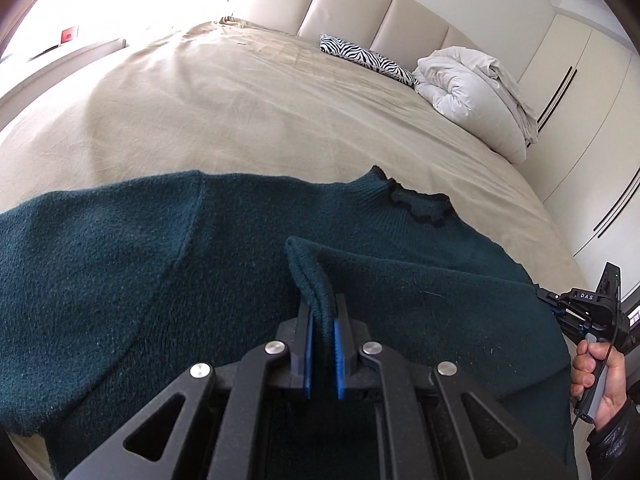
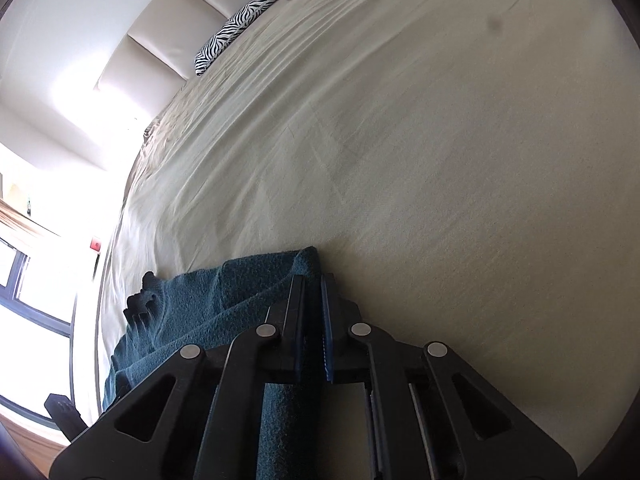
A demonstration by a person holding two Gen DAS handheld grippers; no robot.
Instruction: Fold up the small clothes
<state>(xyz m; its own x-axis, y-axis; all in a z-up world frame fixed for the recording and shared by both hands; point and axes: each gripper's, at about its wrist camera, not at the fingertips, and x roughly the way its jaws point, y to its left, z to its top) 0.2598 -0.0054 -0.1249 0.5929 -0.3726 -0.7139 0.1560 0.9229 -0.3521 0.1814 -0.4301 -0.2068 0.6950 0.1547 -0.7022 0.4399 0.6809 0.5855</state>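
Note:
A dark teal knit sweater point(image 1: 120, 264) lies on the beige bed sheet point(image 1: 240, 100), its frilled collar point(image 1: 416, 204) toward the headboard. My left gripper point(image 1: 323, 304) is shut on a folded sleeve end point(image 1: 312, 268), held over the sweater's body. My right gripper point(image 2: 313, 280) is shut on a fold of the same sweater point(image 2: 224, 300) at its right edge, close to the sheet point(image 2: 440, 160). The right gripper also shows at the right edge of the left wrist view point(image 1: 552, 298), held by a hand.
A zebra-print pillow point(image 1: 368, 60) and a bunched white duvet point(image 1: 472, 88) lie by the padded headboard point(image 1: 360, 4). White wardrobe doors point(image 1: 580, 80) stand to the right. A bright window point(image 2: 24, 280) is beyond the bed's far side.

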